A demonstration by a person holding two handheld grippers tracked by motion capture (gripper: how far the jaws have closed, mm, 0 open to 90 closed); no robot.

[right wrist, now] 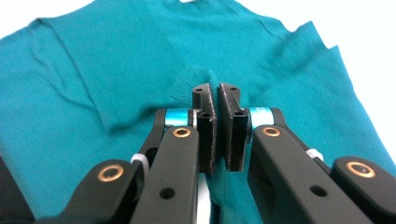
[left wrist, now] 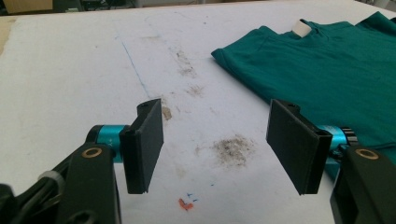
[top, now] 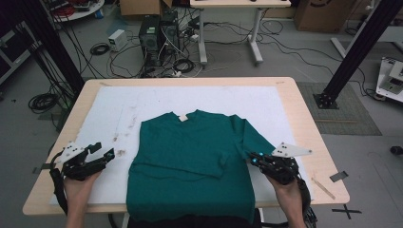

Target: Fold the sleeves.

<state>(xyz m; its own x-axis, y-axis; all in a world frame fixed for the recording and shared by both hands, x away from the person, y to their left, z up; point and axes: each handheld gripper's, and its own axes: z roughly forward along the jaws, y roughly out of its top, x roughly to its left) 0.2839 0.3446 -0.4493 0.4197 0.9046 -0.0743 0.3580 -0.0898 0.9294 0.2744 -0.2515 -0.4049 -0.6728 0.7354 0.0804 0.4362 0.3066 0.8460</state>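
The table [top: 304, 114] fills the middle of the high view, its white mat [top: 114, 102] smudged with brown stains toward nine o'clock. On the mat lies the green T-shirt [top: 190, 156], neck and white label [top: 183, 117] toward twelve o'clock, hem hanging over the table edge at six. Its sleeve on my left is already folded in across the body; the sleeve on my right [top: 254, 137] is spread out toward three o'clock.

My right gripper [top: 256, 159] sits at about four o'clock of the shirt, right at that sleeve's cuff. In the right gripper view its jaws are pressed together, with the sleeve edge [right wrist: 198, 79] puckered up between their tips, so I judge I have the cuff pinched. My left gripper [top: 107, 154] waits at eight o'clock, over bare mat and apart from the cloth; in the left gripper view its jaws stand wide with nothing between them.

I take this as the second sleeve fold, grip just made. The next move calls for lifting the cuff clear and carrying it toward nine o'clock across the chest, low enough not to drag the body, then letting go flat.
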